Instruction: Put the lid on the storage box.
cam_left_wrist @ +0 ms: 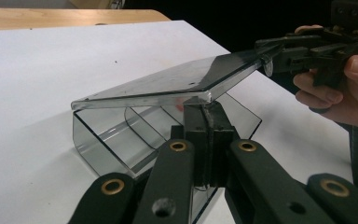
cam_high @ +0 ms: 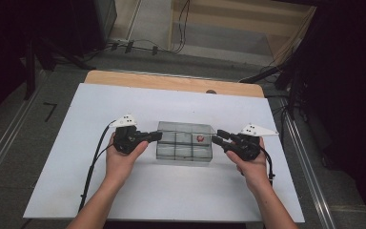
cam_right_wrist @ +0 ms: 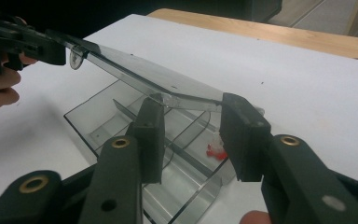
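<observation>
Left gripper, low centre of its own view: jaws pressed together on the near wall of the clear divided box. Right gripper: jaws spread, straddling the lid's edge, pads not touching it. Lid hinged up, tilted. Box mid-frame in the high view on the white table. Small red item in one compartment.

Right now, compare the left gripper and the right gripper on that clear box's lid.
On the left gripper the fingers are pressed together, clamping the lid at its edge. On the right gripper they stand apart, with the lid's other end between them, seemingly not squeezed. In the high view the left gripper is at the clear box's left end and the right gripper at its right end. Both meet the same half-raised lid.
</observation>
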Motion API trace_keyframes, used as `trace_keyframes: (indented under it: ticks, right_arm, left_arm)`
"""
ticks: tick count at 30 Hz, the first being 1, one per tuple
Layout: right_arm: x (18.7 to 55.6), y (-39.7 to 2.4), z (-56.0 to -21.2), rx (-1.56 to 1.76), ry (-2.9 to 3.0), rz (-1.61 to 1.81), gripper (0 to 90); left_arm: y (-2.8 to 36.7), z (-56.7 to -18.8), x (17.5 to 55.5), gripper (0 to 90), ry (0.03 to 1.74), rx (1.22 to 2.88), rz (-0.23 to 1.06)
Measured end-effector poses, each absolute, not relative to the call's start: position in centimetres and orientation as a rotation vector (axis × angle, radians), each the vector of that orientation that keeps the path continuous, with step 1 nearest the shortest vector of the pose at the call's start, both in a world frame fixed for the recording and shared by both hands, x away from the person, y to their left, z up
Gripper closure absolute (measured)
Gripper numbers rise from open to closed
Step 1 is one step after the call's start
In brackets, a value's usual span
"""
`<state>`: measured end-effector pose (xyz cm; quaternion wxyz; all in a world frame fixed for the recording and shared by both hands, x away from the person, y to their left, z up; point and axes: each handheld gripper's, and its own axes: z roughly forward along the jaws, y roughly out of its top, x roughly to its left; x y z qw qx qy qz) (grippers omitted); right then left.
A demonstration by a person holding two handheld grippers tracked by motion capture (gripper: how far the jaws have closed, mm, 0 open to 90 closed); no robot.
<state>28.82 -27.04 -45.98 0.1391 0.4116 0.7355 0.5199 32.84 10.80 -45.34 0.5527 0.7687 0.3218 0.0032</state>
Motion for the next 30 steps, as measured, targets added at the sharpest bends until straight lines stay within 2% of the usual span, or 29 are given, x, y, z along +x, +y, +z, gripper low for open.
trace_keyframes:
  ticks: [6, 13, 16, 23, 30]
  right_arm:
    - [28.2, -27.1, -46.0, 1.175, 2.141, 1.483, 47.3]
    - [27.3, -27.7, -47.0, 1.207, 2.151, 1.464, 47.0]
    - [27.0, -27.8, -47.6, 1.24, 2.152, 1.462, 53.1]
    - [26.5, -27.0, -48.5, 1.249, 2.201, 1.472, 75.9]
    - [26.0, -26.4, -48.4, 1.222, 2.21, 1.45, 87.0]
  left_arm:
    - [10.9, -45.9, 32.5, 89.1, 0.758, 1.807, -0.005]
    - [10.9, -46.3, 32.0, 89.1, 0.751, 1.808, -0.013]
    - [10.9, -46.5, 31.8, 89.1, 0.752, 1.809, -0.016]
    - [11.1, -47.1, 31.1, 89.1, 0.762, 1.819, -0.021]
    - [11.3, -47.5, 30.8, 89.1, 0.762, 1.827, -0.024]
